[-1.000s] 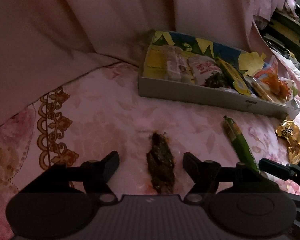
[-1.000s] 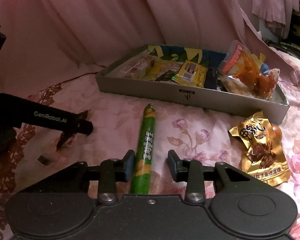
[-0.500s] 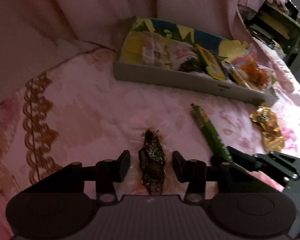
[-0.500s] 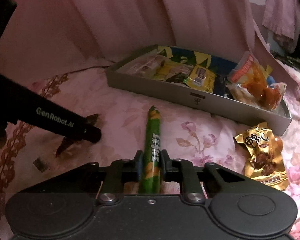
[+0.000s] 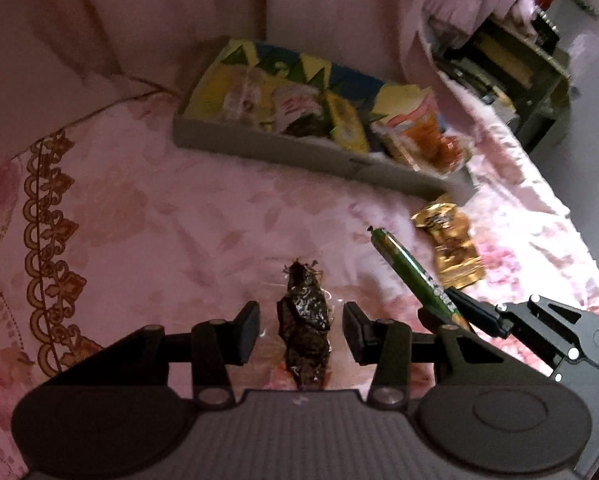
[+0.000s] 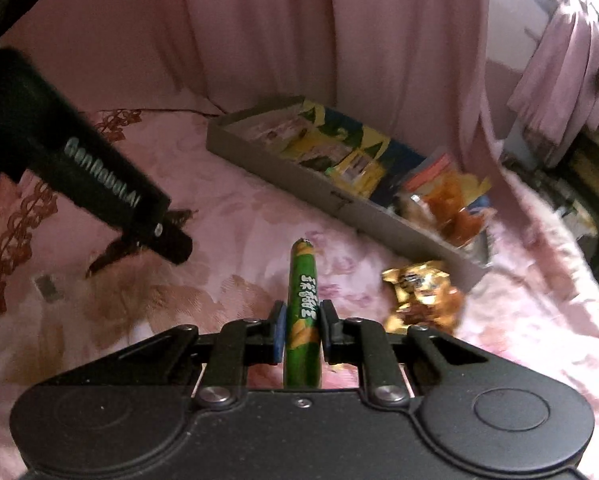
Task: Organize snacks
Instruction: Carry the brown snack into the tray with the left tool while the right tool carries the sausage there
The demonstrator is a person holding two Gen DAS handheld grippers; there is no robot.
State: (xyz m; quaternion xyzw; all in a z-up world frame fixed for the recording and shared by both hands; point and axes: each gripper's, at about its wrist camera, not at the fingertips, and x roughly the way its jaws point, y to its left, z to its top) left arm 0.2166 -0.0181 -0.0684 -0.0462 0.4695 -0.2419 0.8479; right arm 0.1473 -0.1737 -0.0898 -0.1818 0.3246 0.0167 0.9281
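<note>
The green snack stick [image 6: 302,312] is sitting pinched between the jaws of the right gripper [image 6: 302,330], which are closing tight against its sides; its far tip is pointing toward twelve o'clock and looks lifted slightly off the bed [image 6: 239,220], though the blur makes that hard to judge. In the left wrist view the same stick [image 5: 413,274] is slanting from the right gripper [image 5: 445,312] up toward eleven o'clock.

The dark snack packet [image 5: 304,326] is lying on the bed [image 5: 159,216] between the jaws of the left gripper [image 5: 301,330], which are standing partly open with a gap showing on each side of the packet, touching nothing. In the right wrist view that packet [image 6: 111,250] is lying at nine o'clock, partly hidden under the left gripper.

A gold snack bag [image 6: 421,298] is lying on the bed at two o'clock from the stick, just beside the near corner of the grey box [image 6: 371,216]. The box is resting farther back, at one o'clock, holding several yellow, white and orange packets [image 6: 455,208]. Pink curtains [image 6: 299,32] are hanging behind the box.
</note>
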